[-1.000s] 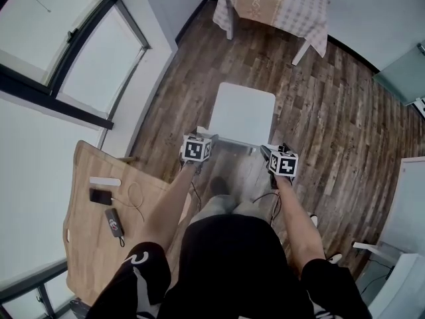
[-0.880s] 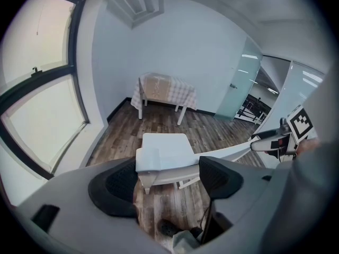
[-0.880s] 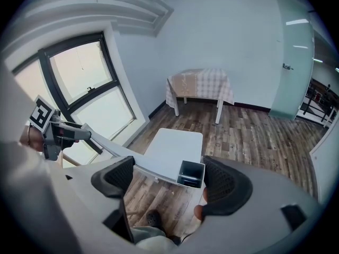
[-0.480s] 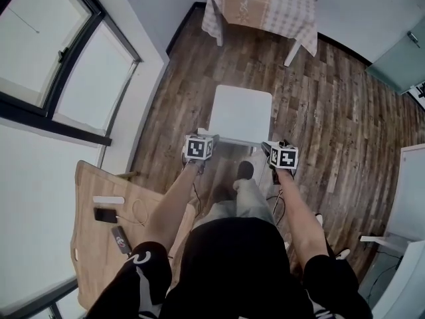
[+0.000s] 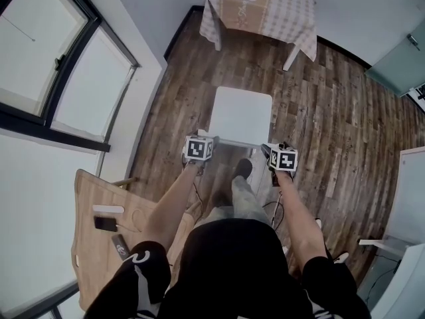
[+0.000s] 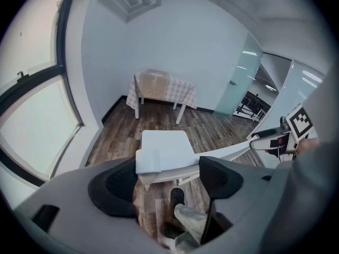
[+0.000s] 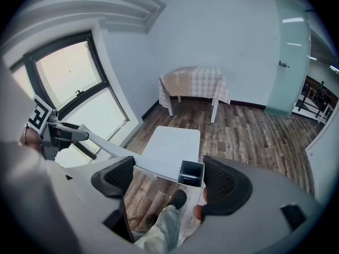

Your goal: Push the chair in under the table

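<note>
Standing wide apart, the jaws of the left hand-held gripper (image 6: 167, 178) flank the left end of the chair's back rail (image 6: 159, 163); whether they touch it is unclear; the right hand-held gripper (image 7: 168, 179) is likewise spread, with the rail's hollow end between its jaws; the white chair (image 5: 240, 115) stands on the wood floor (image 5: 332, 111), well apart from the cloth-covered counter (image 5: 262, 8), whose far edge is cut off; the seat hides the chair's legs.

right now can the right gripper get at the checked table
Probably not: the right gripper sits at the back of the chair, and that chair plus some floor lie between it and the table.
</note>
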